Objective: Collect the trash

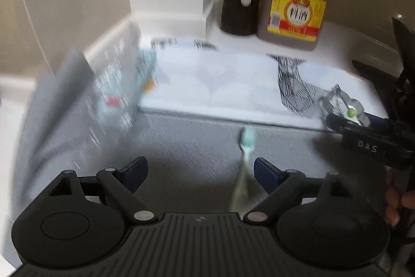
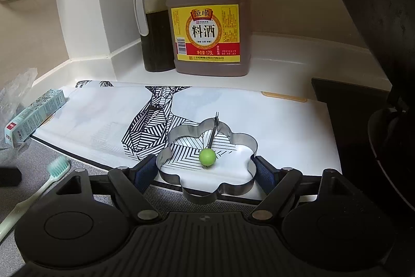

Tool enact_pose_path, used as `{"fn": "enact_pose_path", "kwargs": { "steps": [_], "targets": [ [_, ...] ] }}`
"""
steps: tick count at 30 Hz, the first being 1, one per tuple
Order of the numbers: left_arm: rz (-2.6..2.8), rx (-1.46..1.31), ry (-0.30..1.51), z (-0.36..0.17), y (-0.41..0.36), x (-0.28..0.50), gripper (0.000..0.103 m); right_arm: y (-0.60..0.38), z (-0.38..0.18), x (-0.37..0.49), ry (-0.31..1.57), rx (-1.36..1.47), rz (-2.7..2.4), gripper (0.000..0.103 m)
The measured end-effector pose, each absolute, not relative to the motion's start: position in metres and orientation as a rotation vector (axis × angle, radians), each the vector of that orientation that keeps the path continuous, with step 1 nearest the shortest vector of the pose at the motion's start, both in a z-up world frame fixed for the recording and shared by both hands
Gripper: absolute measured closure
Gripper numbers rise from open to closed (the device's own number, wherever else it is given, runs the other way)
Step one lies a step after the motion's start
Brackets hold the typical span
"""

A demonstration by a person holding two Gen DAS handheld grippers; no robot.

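Note:
A mint toothbrush (image 1: pixel 247 139) lies on the grey mat (image 1: pixel 181 142), its handle running just inside the right finger of my left gripper (image 1: pixel 199 168). That gripper stands open with nothing between its pads. A pale blue toothpaste box (image 1: pixel 116 95) shows as a blur at the left; the box (image 2: pixel 36 116) rests against the board's left end in the right wrist view, beside the toothbrush (image 2: pixel 58 168). My right gripper (image 2: pixel 206 168) is shut on a flower-shaped metal mould (image 2: pixel 241 144) with a green knob (image 2: pixel 207 157), one pad on each side.
A patterned white board (image 2: pixel 103 121) covers the counter. A large yellow-labelled cooking-wine bottle (image 2: pixel 207 30) and a dark sauce jug (image 2: pixel 155 38) stand in the back corner. Crumpled clear plastic (image 2: pixel 15 87) lies at the far left. A black pan (image 2: pixel 384 30) looms on the right.

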State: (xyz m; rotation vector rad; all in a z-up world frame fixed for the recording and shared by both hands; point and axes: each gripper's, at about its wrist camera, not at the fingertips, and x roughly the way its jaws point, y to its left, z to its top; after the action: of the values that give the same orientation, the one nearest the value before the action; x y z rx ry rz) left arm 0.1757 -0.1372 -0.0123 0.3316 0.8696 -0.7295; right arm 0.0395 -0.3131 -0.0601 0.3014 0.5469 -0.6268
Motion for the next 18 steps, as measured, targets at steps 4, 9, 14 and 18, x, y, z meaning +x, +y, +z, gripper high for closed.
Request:
{"fn": "enact_pose_path", "kwargs": {
  "steps": [4, 9, 14, 18],
  "targets": [
    [-0.803, 0.361, 0.863, -0.023, -0.143, 0.155, 0.004, -0.312, -0.06, 0.04, 0.548, 0.299, -0.628, 0.021],
    [-0.764, 0.4, 0.804, -0.047, -0.152, 0.141, 0.0, -0.312, -0.061, 0.042, 0.556, 0.293, -0.627, 0.02],
    [-0.762, 0.39, 0.793, -0.051, -0.154, 0.14, 0.0, -0.312, -0.062, 0.045, 0.57, 0.287, -0.617, 0.016],
    [-0.781, 0.382, 0.775, -0.05, -0.151, 0.139, 0.0, -0.31, -0.064, 0.049, 0.592, 0.278, -0.595, 0.007]
  ]
}}
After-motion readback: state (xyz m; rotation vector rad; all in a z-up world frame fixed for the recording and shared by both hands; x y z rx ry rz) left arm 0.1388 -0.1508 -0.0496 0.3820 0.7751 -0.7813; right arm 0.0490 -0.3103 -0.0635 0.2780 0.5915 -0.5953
